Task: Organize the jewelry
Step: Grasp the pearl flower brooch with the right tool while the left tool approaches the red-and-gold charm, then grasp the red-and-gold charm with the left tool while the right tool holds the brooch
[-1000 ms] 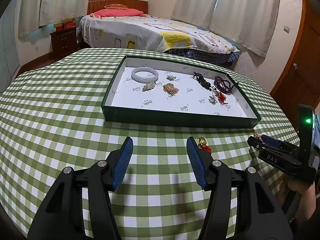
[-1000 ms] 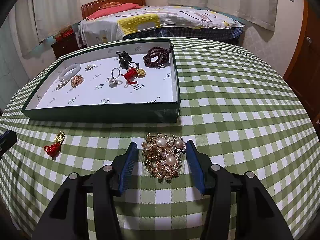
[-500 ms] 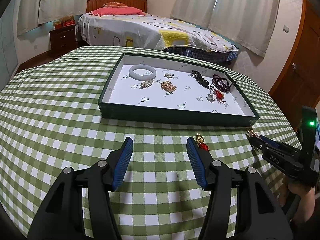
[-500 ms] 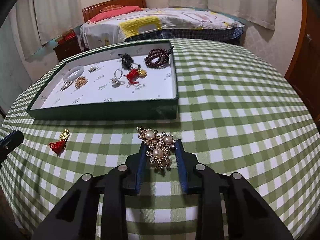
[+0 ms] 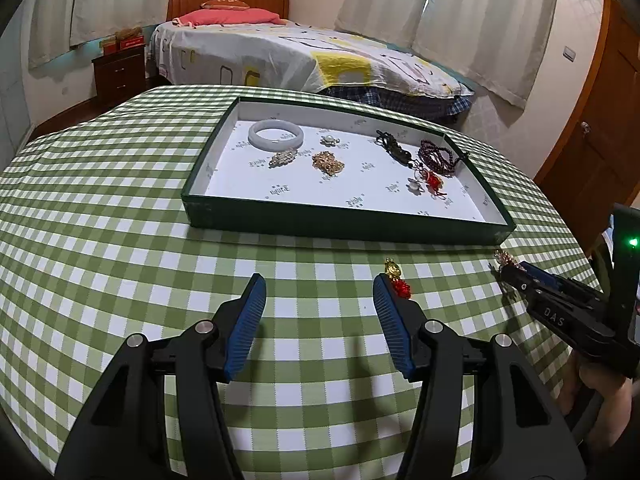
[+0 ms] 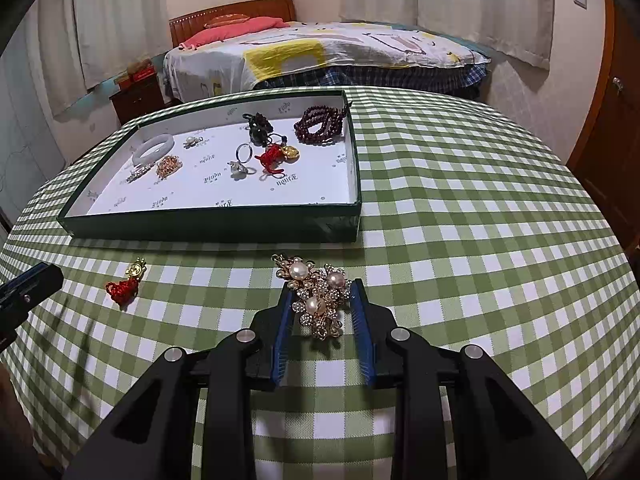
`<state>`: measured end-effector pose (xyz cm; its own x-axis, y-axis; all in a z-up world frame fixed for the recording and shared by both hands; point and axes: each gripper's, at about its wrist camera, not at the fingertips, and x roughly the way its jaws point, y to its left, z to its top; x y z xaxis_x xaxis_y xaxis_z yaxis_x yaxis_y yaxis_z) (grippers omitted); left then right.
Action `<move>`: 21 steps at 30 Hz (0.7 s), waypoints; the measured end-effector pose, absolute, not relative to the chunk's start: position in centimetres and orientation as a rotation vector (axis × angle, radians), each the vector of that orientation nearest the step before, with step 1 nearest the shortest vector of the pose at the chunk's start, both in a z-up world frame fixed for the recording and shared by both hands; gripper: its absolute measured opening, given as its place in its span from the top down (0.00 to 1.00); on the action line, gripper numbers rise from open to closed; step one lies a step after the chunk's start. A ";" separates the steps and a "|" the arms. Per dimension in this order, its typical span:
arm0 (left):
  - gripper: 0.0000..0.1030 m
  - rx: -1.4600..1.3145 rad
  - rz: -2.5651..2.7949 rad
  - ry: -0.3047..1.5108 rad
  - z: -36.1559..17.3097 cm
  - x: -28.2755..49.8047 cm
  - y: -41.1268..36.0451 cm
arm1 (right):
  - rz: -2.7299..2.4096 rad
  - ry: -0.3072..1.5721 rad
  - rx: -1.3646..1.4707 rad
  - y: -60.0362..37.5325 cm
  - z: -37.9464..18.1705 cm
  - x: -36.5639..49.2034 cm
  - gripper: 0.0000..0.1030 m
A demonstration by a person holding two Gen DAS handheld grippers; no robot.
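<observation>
My right gripper (image 6: 321, 286) is shut on a gold brooch with pearls (image 6: 318, 300), its blue pads pressing both sides just in front of the green tray (image 6: 216, 224). From the left wrist view the brooch (image 5: 505, 258) pokes out of the right gripper (image 5: 508, 270) at the far right. My left gripper (image 5: 320, 292) hovers open over the checked cloth with nothing between its fingers. A red-and-gold charm (image 5: 397, 278) lies on the cloth just past its right fingertip, also visible as the charm (image 6: 124, 286) in the right wrist view.
The tray holds a white bangle (image 5: 275, 135), dark red beads (image 5: 438, 156), a ring (image 6: 243, 152) and several small pieces. The round table's cloth (image 6: 480, 220) falls away at the edges. A bed (image 5: 300, 60) stands behind, a wooden door (image 5: 592, 128) at the right.
The right gripper's jaws have closed from wide apart onto the brooch. The left gripper has stayed open and almost still.
</observation>
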<state>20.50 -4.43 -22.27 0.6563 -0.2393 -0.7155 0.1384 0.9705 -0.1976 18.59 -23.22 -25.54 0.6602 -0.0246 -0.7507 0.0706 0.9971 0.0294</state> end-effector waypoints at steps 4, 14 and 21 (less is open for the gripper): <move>0.47 -0.121 -0.228 0.829 -22.3 20.6 -5.1 | -0.069 0.843 0.057 -23.7 -25.2 18.4 0.72; 0.47 -0.076 -0.279 0.829 -22.7 20.9 -8.6 | -0.094 0.829 0.096 -25.4 -24.1 17.5 0.72; 0.59 -0.033 -0.294 0.854 -23.6 21.5 -10.7 | -0.084 0.833 0.133 -26.1 -24.1 17.0 0.72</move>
